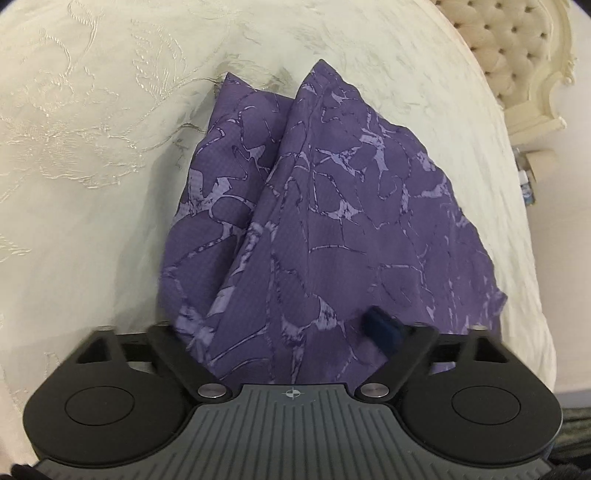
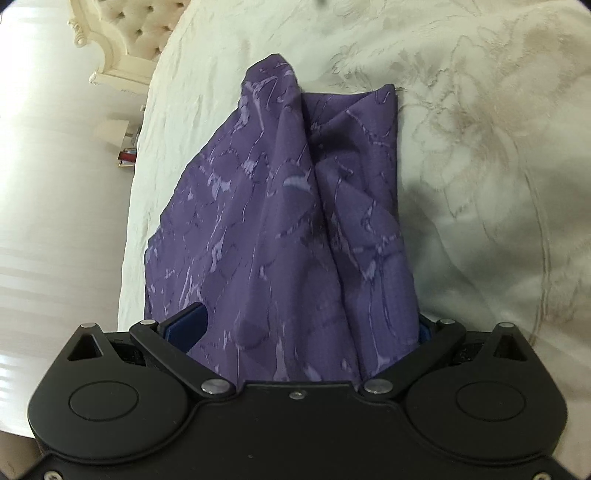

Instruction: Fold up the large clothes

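A purple garment with a pale marbled print (image 1: 317, 206) hangs from my left gripper (image 1: 280, 332) down to the cream bedspread (image 1: 92, 129). Cloth fills the gap between the jaws and drapes over them; one blue pad (image 1: 382, 326) shows on the right, the other is hidden. In the right wrist view the same garment (image 2: 280, 221) hangs from my right gripper (image 2: 306, 328), cloth bunched between its blue pads (image 2: 188, 325). Both grippers hold an edge of the garment lifted above the bed, its far end resting on the bedspread (image 2: 480, 147).
A cream tufted headboard (image 1: 509, 51) stands at the bed's end; it also shows in the right wrist view (image 2: 129, 33). Small items sit on a stand beside the bed (image 1: 526, 173). The bed edge drops to a pale floor (image 2: 55, 184).
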Available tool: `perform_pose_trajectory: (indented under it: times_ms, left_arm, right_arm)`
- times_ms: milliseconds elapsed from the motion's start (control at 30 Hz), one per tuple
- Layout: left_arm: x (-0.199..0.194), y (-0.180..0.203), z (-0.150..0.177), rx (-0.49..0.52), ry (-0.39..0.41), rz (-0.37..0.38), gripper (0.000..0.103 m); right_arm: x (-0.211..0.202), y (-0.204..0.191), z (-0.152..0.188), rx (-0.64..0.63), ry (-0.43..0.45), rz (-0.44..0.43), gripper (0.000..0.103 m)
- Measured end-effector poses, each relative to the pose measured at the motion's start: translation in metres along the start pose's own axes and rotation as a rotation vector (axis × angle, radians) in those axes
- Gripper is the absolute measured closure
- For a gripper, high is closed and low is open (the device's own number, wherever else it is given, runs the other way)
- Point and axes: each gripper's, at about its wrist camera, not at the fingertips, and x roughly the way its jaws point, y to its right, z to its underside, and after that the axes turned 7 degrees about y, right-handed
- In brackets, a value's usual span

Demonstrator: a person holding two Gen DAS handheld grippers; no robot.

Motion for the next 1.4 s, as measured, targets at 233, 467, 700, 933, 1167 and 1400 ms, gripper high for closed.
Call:
perform_pose_trajectory:
  times_ms: [233, 467, 700, 933, 1167, 1400]
  left_arm:
    - [-0.010, 0.023, -0.006, 0.066, -0.019, 0.026, 0.076]
    - [-0.043, 0.027, 0.001, 0.063, -0.015, 0.139, 0.079]
    - [-0.082, 0.010, 0.030, 0.071, -0.055, 0.198, 0.079]
    - [-0.110, -0.027, 0.061, 0.070, -0.109, 0.144, 0.079]
    - [-0.074, -0.048, 0.076, 0.227, -0.069, -0.097, 0.042]
    - [-0.091, -0.048, 0.084, 0.212, 0.056, -0.149, 0.033]
  right_arm:
    - [0.005, -0.043, 0.008, -0.158, -0.039, 0.165, 0.065]
    - [-0.025, -0.074, 0.019, -0.179, -0.020, 0.145, 0.069]
    - [-0.059, -0.076, 0.055, -0.182, -0.078, 0.148, 0.069]
    - [-0.085, -0.053, 0.096, -0.170, -0.194, 0.174, 0.067]
    - [-0.081, -0.020, 0.104, -0.189, -0.109, 0.374, 0.035]
    - [-0.096, -0.022, 0.110, -0.197, -0.005, 0.334, 0.014]
